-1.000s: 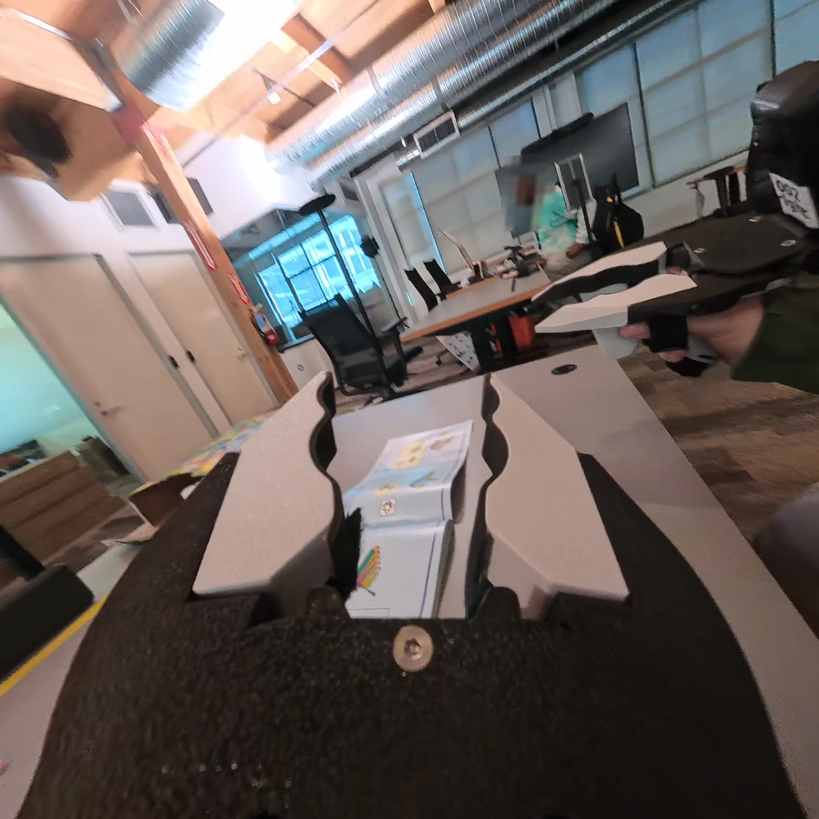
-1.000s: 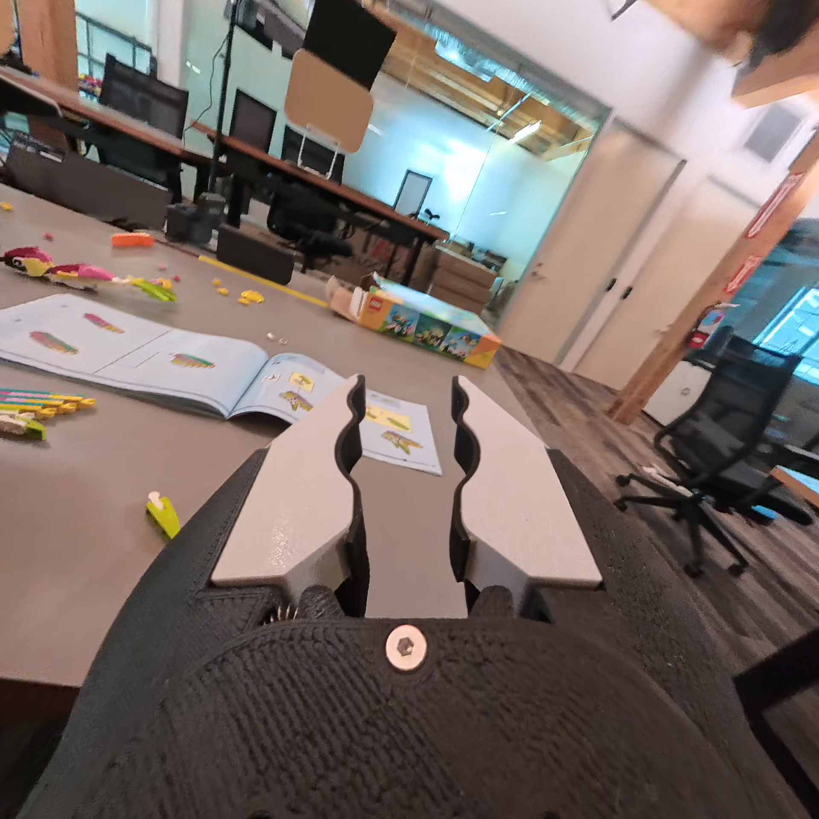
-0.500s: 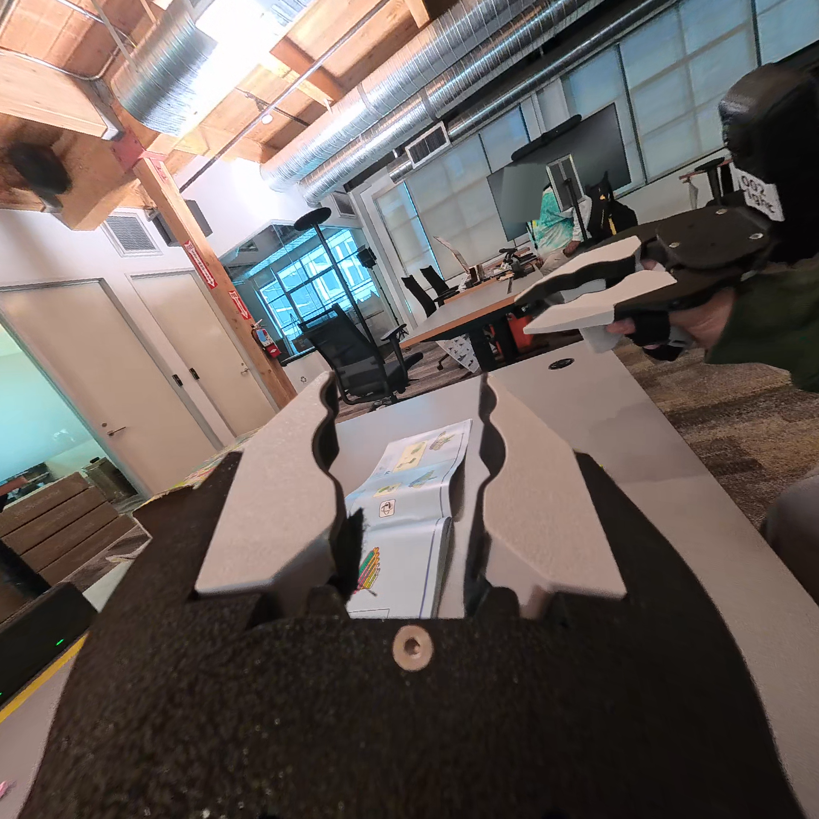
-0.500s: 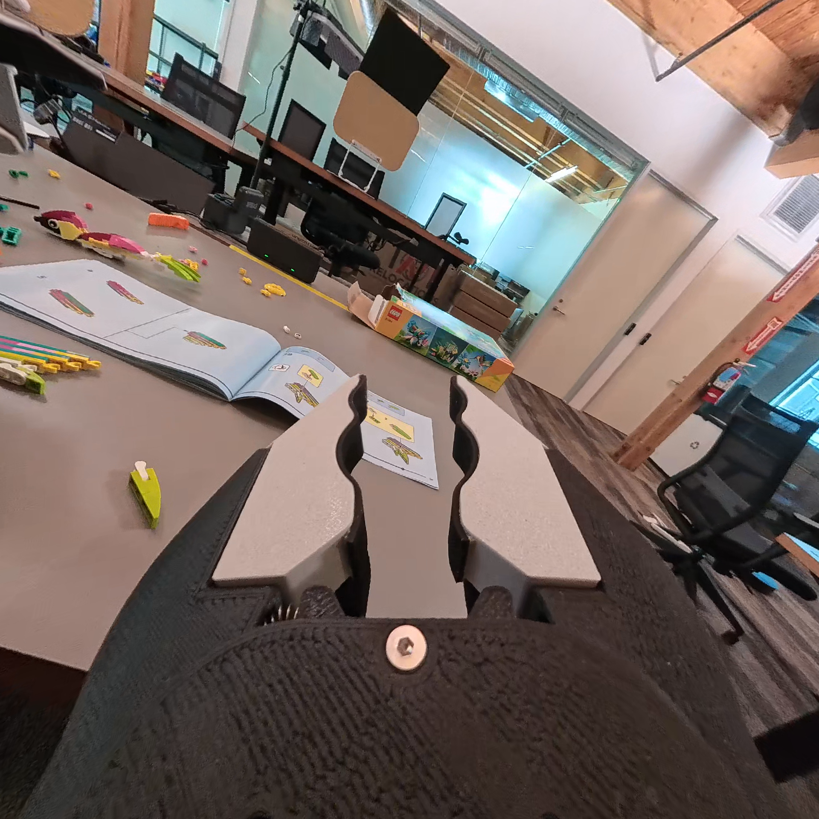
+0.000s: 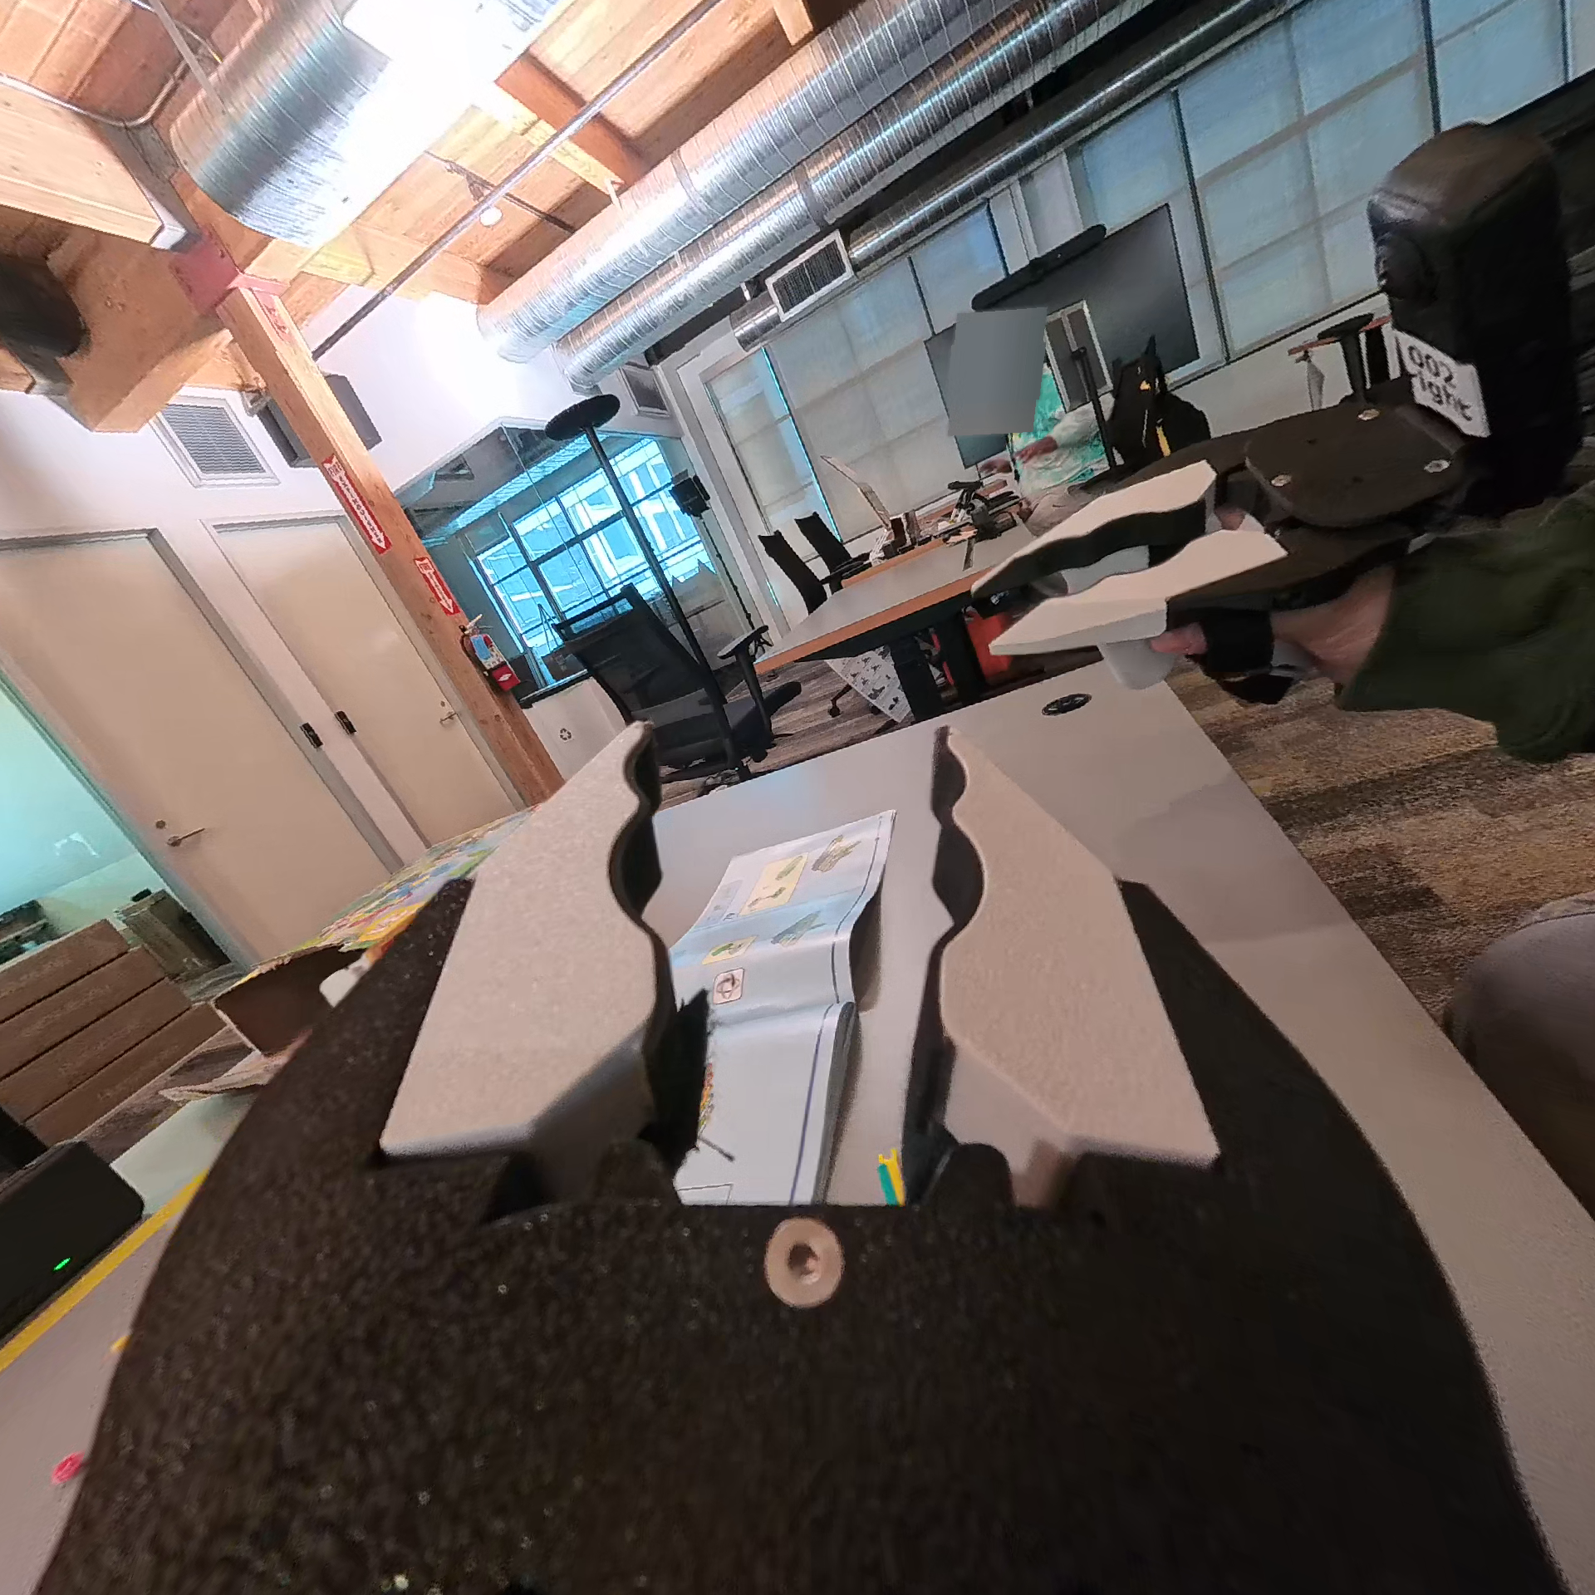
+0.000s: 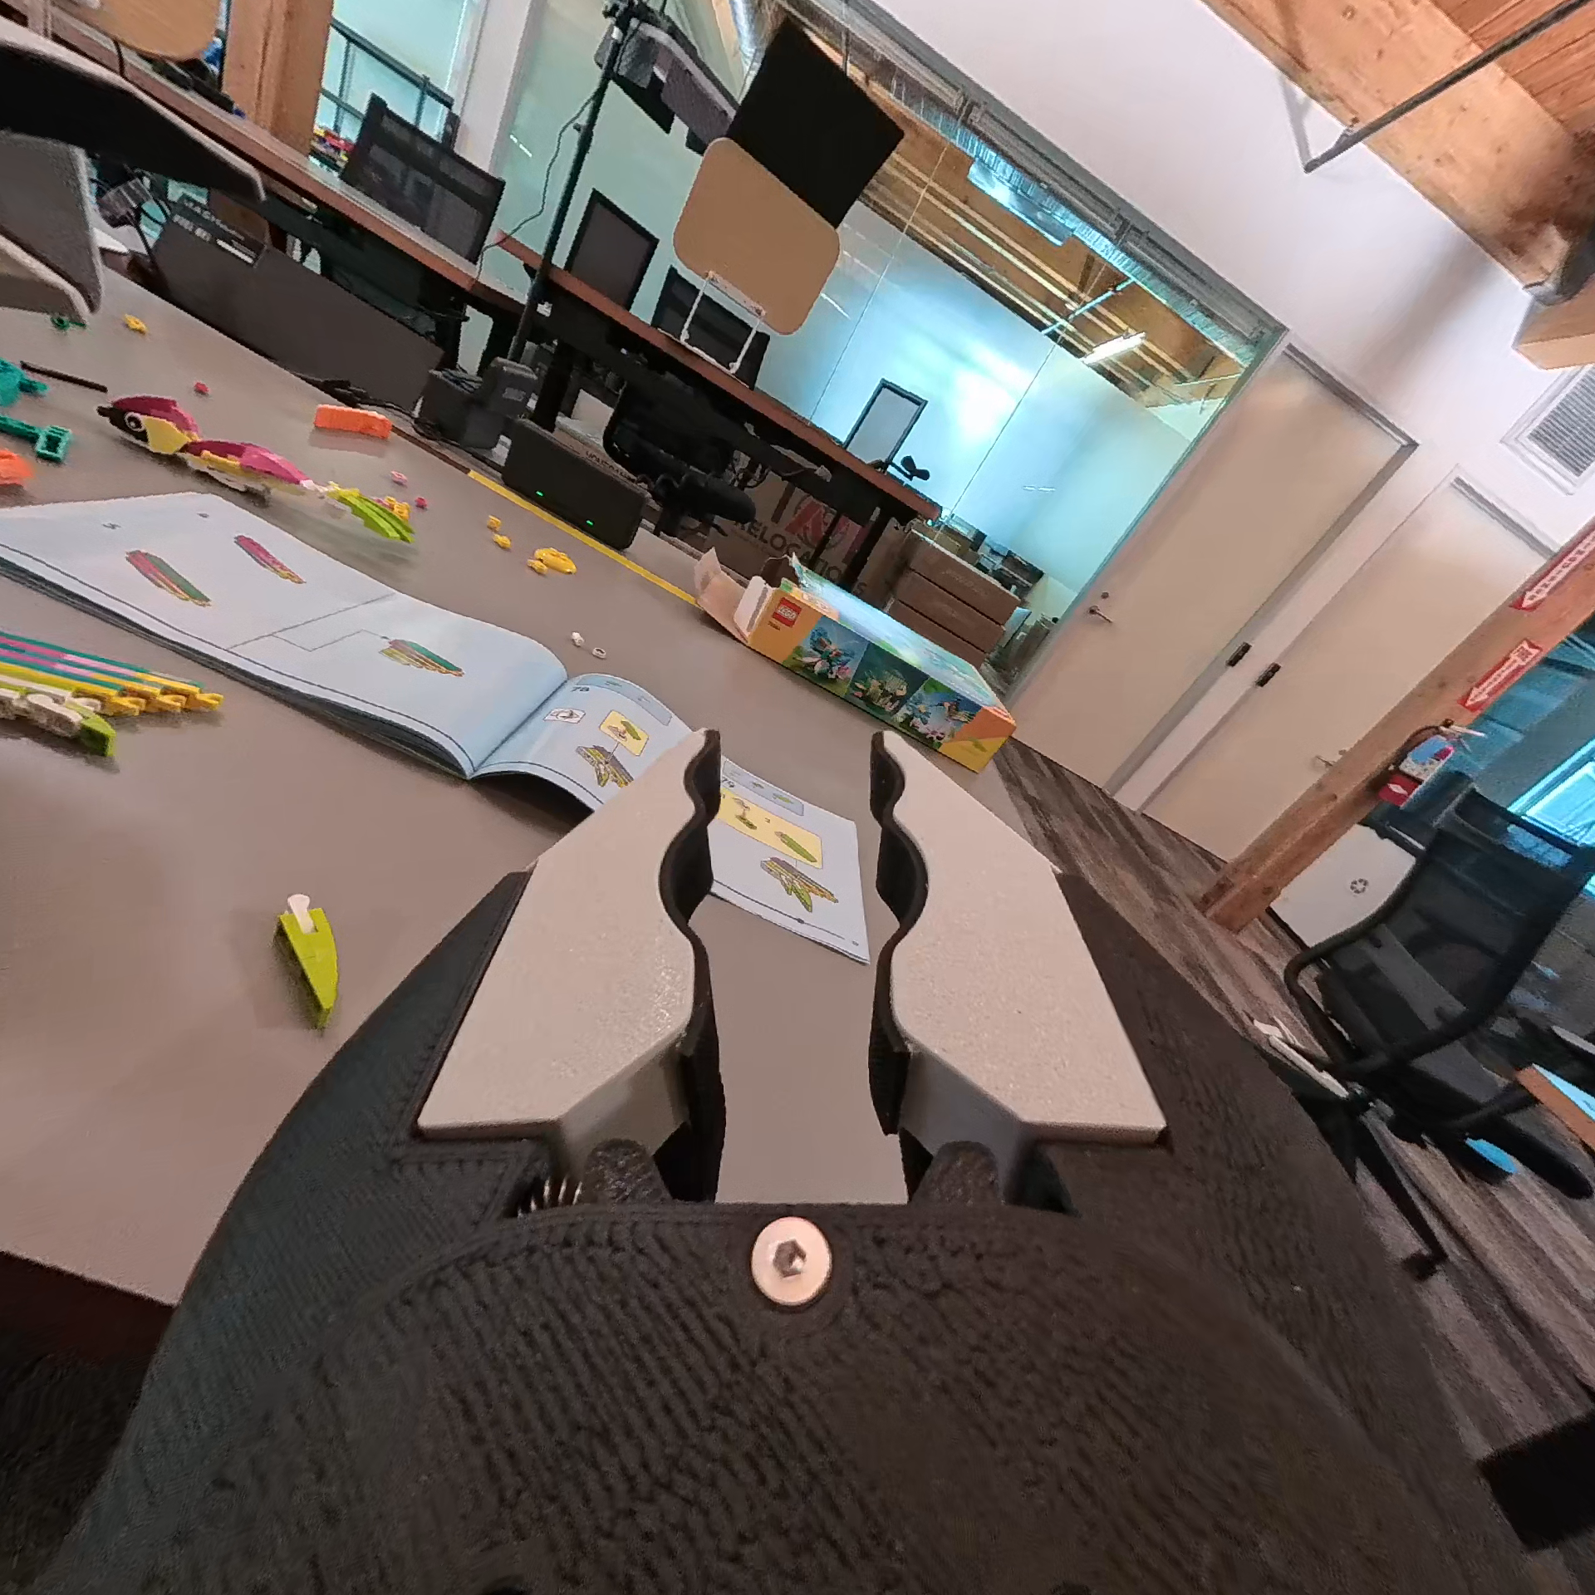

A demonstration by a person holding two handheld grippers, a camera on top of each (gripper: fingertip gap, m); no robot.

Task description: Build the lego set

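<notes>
Between steps, it seems: left gripper (image 5: 794, 759) and right gripper (image 6: 790, 751) both hover w/ fingers apart, empty, over the open instruction booklet (image 6: 285, 613); next likely needs picking the lime wedge piece (image 6: 306, 958) off the table (image 6: 155, 880) to join the striped wing assembly (image 6: 95, 686).

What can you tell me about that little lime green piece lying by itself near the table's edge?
The lime green piece is a small plastic wedge, glossy, tapering to a point at its near end, with a small white peg standing at its far end. It lies alone on the grey table, nothing touching it, left of the right claw and nearer than the open booklet.
</notes>
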